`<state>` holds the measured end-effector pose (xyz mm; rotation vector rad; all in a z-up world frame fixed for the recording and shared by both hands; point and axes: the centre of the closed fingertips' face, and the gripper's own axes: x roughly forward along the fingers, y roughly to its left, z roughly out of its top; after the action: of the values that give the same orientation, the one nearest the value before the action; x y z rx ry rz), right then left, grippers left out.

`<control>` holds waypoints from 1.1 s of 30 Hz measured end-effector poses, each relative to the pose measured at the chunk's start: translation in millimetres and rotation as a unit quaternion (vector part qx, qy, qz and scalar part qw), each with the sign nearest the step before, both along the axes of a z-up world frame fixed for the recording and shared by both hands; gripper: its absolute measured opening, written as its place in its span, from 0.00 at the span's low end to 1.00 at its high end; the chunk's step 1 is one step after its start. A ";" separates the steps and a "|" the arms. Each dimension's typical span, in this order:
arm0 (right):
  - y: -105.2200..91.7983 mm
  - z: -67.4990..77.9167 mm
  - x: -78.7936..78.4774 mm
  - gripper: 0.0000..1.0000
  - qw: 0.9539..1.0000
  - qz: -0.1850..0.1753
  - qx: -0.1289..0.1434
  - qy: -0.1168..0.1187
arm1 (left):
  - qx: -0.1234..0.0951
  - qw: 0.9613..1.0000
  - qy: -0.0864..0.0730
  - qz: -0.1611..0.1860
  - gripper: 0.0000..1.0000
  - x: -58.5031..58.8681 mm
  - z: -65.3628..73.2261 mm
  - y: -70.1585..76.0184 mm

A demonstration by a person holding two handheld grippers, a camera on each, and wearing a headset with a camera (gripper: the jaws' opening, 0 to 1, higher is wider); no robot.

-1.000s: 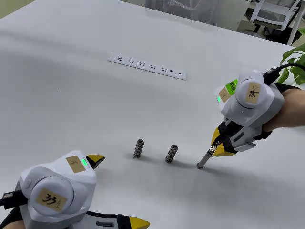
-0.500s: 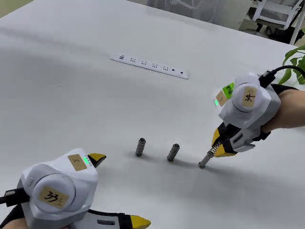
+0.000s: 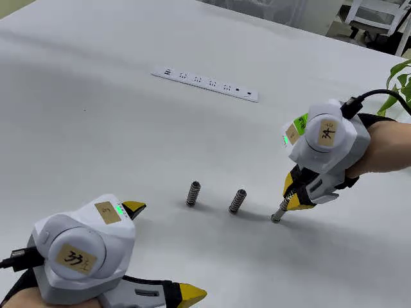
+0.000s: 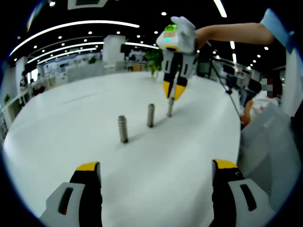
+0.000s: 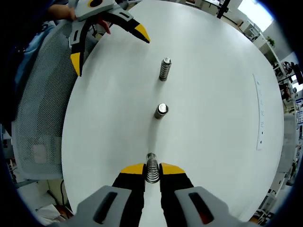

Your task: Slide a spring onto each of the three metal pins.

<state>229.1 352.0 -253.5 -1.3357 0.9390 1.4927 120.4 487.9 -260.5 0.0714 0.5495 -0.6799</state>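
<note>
Right tongs pinch a coiled wire spring on the third metal pin.
Left tongs gape wide near the front edge of the smooth white counter; two upright pins wear ribbed springs mid-counter.

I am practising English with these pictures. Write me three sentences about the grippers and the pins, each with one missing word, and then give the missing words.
1. The right gripper is shut on a ___ at the third pin.
2. The other ___ pins already carry springs.
3. The jaws of the left gripper stand ___, holding nothing.

Missing words: spring; two; open.
</note>
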 end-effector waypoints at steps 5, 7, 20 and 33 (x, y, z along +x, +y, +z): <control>-1.1 -7.1 -1.0 0.13 1.000 0.005 -0.008 -0.002 | -0.001 1.000 0.000 -0.002 0.99 -0.3 0.1 -0.9; -1.8 -9.2 -1.5 0.13 1.000 0.004 -0.011 -0.002 | -0.001 1.000 0.001 0.000 0.99 -0.2 -0.2 -0.2; -1.8 -26.9 -1.2 0.13 1.000 0.013 -0.026 -0.006 | -0.001 1.000 0.006 -0.002 0.98 -1.1 -3.2 -0.4; -2.8 -34.7 -1.8 0.13 1.000 0.009 -0.030 0.000 | 0.000 1.000 0.008 -0.003 0.98 -1.9 -4.2 -0.5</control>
<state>227.3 349.2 -288.2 -1.3908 0.9814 1.4871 118.5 487.4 -264.7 0.0668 0.5647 -0.6870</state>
